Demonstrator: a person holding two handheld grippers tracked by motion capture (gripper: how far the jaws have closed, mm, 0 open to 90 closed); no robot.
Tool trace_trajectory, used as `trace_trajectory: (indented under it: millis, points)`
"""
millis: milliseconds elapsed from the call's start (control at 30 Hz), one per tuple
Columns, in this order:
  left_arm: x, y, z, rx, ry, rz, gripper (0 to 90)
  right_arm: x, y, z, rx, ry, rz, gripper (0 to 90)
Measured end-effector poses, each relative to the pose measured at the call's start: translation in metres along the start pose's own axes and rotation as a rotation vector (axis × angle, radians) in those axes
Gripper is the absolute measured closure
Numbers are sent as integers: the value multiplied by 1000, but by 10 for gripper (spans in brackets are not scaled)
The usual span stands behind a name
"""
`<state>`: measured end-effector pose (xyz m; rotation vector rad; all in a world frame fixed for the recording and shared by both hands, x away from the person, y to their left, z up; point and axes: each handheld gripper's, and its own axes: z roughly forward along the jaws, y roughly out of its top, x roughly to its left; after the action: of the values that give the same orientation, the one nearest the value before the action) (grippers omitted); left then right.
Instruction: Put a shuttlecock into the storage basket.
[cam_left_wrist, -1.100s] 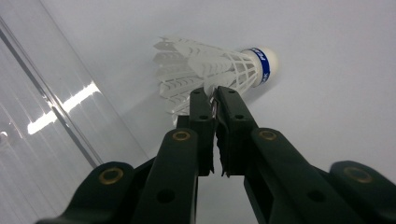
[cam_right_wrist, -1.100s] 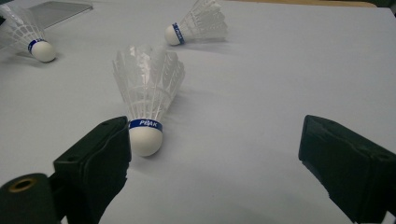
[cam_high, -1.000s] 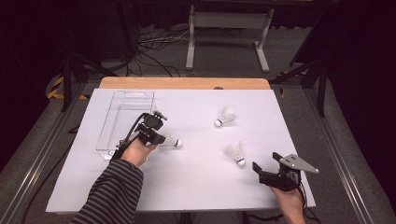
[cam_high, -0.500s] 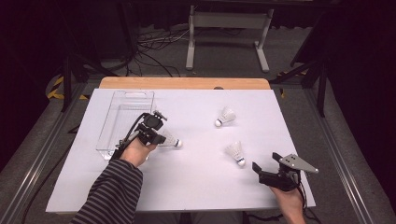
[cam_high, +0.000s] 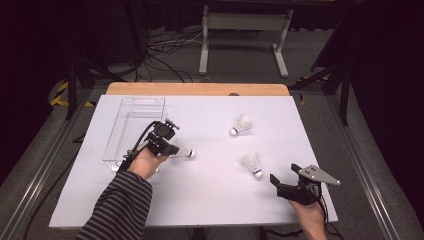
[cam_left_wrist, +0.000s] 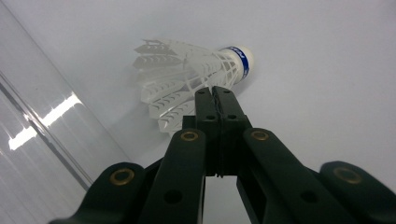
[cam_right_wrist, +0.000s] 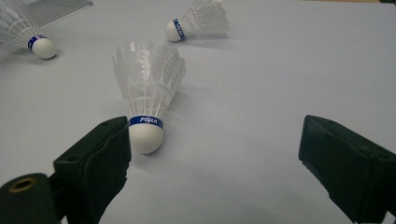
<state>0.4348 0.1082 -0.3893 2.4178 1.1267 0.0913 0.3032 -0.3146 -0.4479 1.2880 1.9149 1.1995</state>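
Left gripper view: shuttlecock (cam_left_wrist: 187, 79) pinched by its feather skirt in the shut left gripper (cam_left_wrist: 215, 93), clear tray (cam_left_wrist: 42, 140) just to the side. Probably very light and easily crushed; better held gently near the cork. Right gripper (cam_right_wrist: 215, 154) gaping, nothing held.

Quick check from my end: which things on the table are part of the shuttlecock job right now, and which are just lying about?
In the job:
- left gripper, shut on the near-left shuttlecock
- clear plastic tray
- right gripper, open
- near-right shuttlecock
- far shuttlecock

Lying about:
- white metal stand
- floor cables
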Motion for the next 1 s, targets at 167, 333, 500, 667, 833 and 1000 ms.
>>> trace_trajectory:
  millis: [167, 333, 500, 667, 833, 1000]
  points:
    - [-1, 0, -1, -3, -14, 10, 900, 0, 0, 0, 0, -2, 1, 101]
    - [-1, -1, -3, -16, -23, 14, 900, 0, 0, 0, 2, -4, -1, 102]
    - [-2, -1, -6, -25, -27, 18, 900, 0, 0, 0, 0, -5, -2, 101]
    - [-2, -2, -9, -38, -46, 17, 900, 0, 0, 0, 1, -4, -1, 101]
    - [-2, -3, -13, -58, -58, 15, 900, 0, 0, 0, 0, -5, -1, 101]
    - [-3, -4, -17, -67, -66, 17, 900, 0, 0, 0, 0, -6, -1, 101]
